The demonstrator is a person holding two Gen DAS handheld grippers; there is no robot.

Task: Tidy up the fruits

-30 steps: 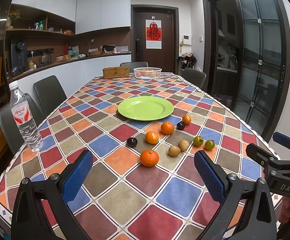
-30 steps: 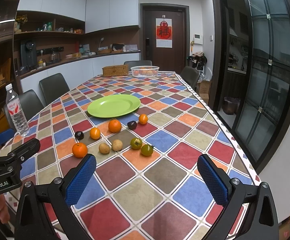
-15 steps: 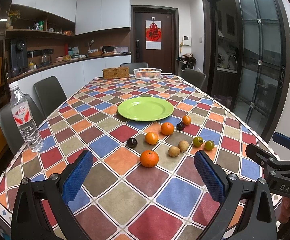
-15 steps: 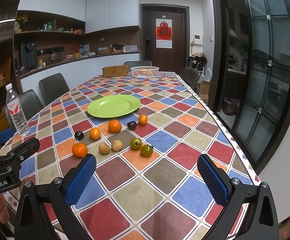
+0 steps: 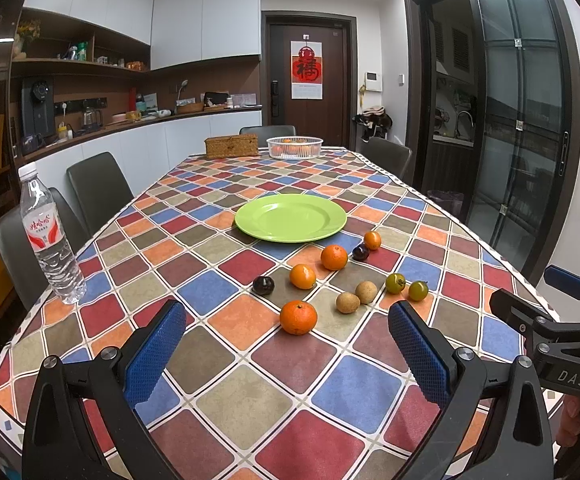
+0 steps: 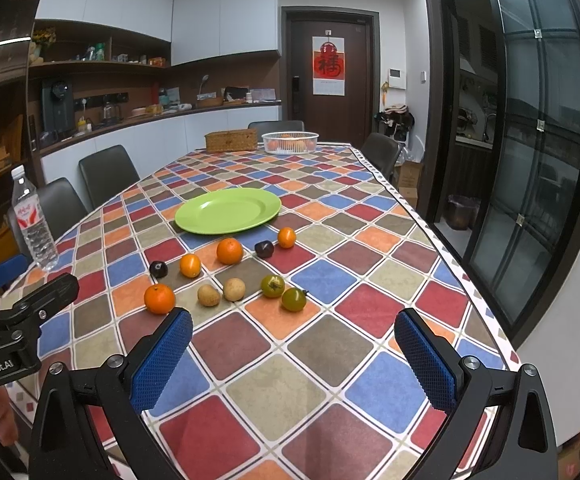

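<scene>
An empty green plate (image 5: 291,218) (image 6: 227,211) lies mid-table. In front of it lie several loose fruits: oranges, the nearest (image 5: 298,317) (image 6: 159,299), two dark plums (image 5: 263,285) (image 6: 264,249), two tan round fruits (image 5: 347,303) (image 6: 209,295) and two green tomatoes (image 5: 418,291) (image 6: 294,299). My left gripper (image 5: 287,354) is open and empty, low over the near table edge just short of the nearest orange. My right gripper (image 6: 294,356) is open and empty, near the front edge, right of the fruits.
A water bottle (image 5: 47,236) stands at the table's left edge. A white basket (image 5: 294,147) with fruit and a wicker box (image 5: 231,146) stand at the far end. Chairs (image 5: 97,188) line the sides. The checkered cloth (image 5: 249,380) covers the table.
</scene>
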